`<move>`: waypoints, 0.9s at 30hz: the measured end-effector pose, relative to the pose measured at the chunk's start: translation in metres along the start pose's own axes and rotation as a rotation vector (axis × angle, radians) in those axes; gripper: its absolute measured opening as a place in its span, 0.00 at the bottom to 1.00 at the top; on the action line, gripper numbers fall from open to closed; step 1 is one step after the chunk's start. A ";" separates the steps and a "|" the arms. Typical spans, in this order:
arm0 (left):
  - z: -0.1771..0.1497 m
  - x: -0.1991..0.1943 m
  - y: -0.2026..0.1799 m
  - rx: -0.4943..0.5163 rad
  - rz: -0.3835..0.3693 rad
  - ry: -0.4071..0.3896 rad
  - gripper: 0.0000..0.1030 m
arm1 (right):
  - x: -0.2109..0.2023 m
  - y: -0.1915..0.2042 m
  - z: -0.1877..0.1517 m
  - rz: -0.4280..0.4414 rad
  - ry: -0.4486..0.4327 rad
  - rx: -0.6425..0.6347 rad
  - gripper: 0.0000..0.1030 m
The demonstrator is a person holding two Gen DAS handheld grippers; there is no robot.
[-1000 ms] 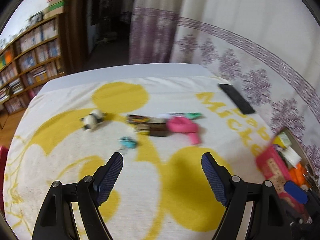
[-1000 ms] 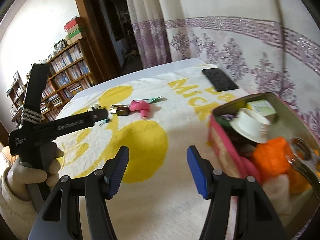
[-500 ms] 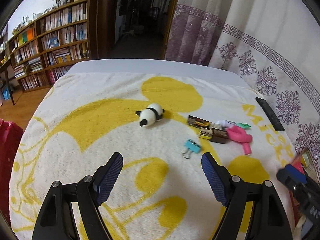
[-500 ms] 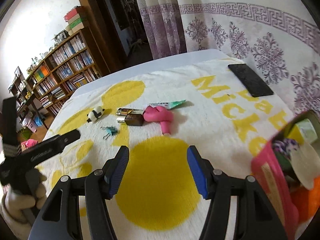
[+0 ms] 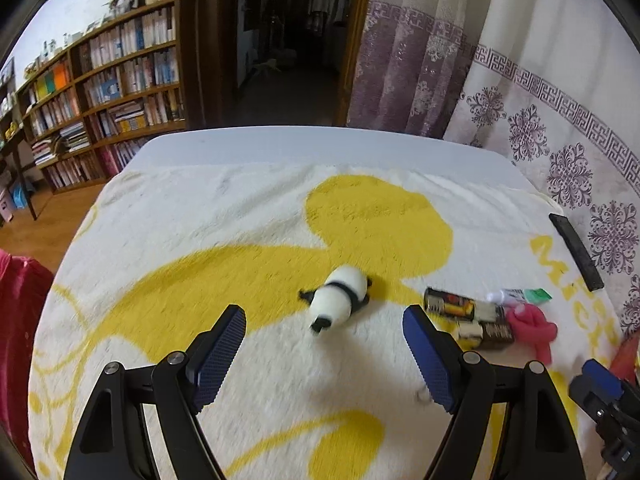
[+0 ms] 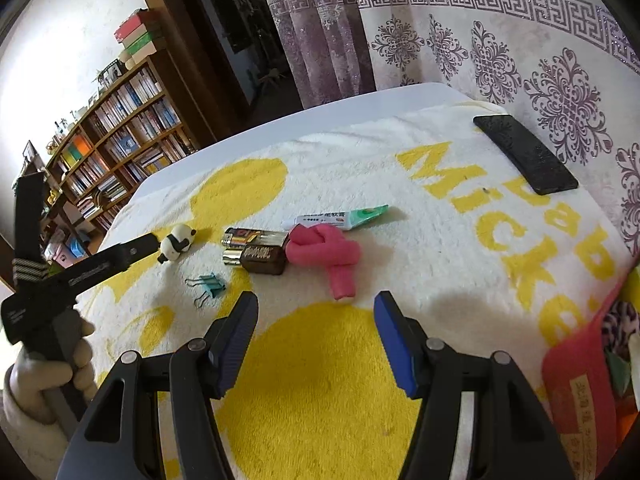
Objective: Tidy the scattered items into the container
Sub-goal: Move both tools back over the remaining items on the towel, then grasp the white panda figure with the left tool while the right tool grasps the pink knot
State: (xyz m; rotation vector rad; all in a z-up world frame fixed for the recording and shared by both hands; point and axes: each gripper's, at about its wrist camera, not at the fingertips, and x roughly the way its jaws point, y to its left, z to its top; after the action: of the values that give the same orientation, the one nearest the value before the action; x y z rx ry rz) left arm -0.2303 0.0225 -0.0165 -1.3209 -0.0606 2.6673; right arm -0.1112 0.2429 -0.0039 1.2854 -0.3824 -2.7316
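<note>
Towel (image 6: 400, 184) is being spread to the table's edges | left gripper (image 5: 324, 354) is being held spread before panda (image 5: 339, 302) | right gripper (image 6: 316, 340) is being held spread over bare yellow patch.

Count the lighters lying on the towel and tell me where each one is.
2, side by side mid-towel: a printed lighter farther back, and a brown lighter in front of it, beside the pink knotted toy. Others may be hidden in the container.

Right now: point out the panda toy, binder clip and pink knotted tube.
panda toy (image 5: 340, 300), left wrist view, white body.
binder clip (image 6: 212, 285), right wrist view, teal body.
pink knotted tube (image 6: 320, 246), right wrist view, knot.
</note>
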 end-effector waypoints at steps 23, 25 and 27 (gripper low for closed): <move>0.000 0.042 0.002 0.020 -0.055 0.058 0.49 | 0.062 -0.003 0.029 -0.056 0.052 -0.033 0.63; 0.001 0.040 0.002 0.018 -0.055 0.052 0.49 | 0.067 -0.002 0.028 -0.058 0.069 -0.042 0.62; 0.001 0.039 0.000 0.020 -0.055 0.052 0.49 | 0.068 0.000 0.026 -0.081 0.063 -0.064 0.51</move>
State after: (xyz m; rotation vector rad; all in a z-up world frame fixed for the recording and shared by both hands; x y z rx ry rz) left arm -0.2545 0.0285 -0.0467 -1.3606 -0.0624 2.5800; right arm -0.1744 0.2341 -0.0389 1.3962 -0.2403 -2.7358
